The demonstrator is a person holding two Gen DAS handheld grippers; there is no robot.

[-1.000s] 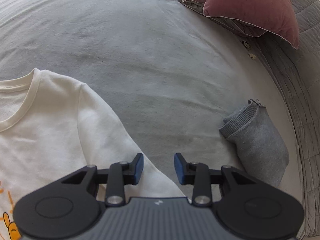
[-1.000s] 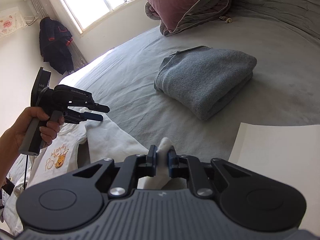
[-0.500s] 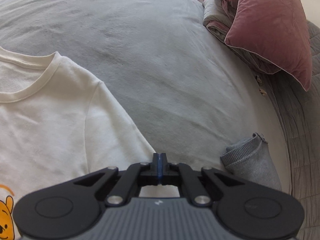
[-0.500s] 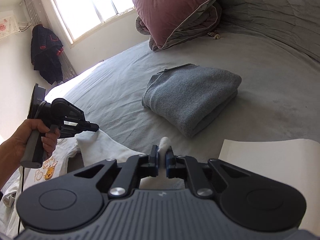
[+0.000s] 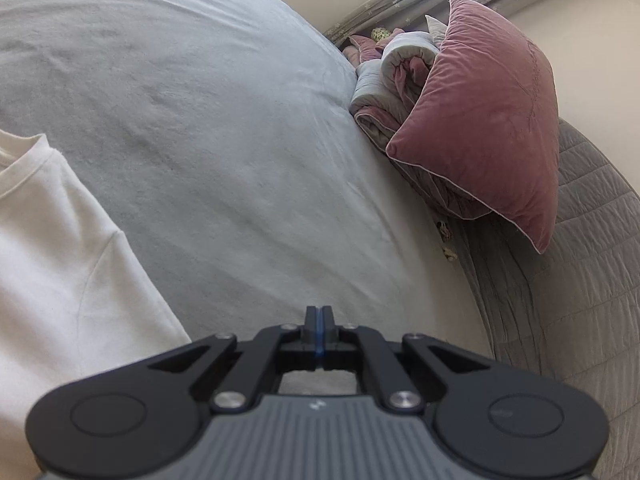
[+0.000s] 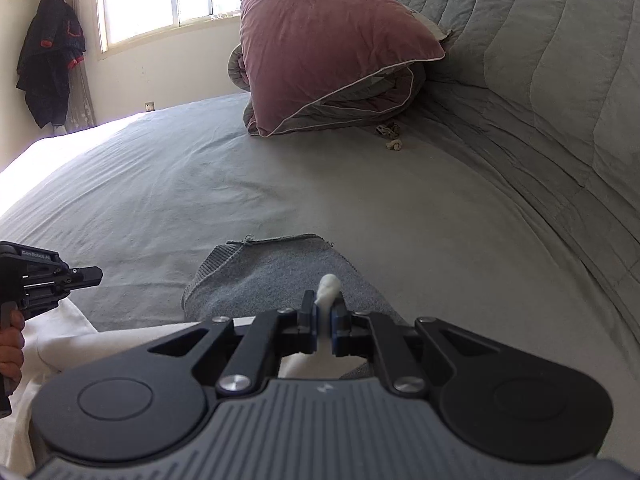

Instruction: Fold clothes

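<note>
Right now the right gripper has its two fingers pinched tight on a little bunch of white cloth, and a small tuft pokes up between them. That cloth belongs to the white shirt, which lies on the bed sheet under and to the left of this gripper. The left gripper has its fingers pressed flat together. In its own view nothing shows between them, so it looks empty. It sits just beside the edge of the shirt sleeve.

In the right view a hand holds the left gripper low at the left side, over the shirt.

The shirt looks soft, light and floppy. It will sag and crease if it is lifted by one spot only. I think it is best held at two spots, like a sleeve end and a shoulder or two corners of the hem, so the fold stays flat.

A gray sweater, already folded, lies just past the right gripper. Farther off, a pink pillow rests on a rolled quilt by the gray headboard.
</note>
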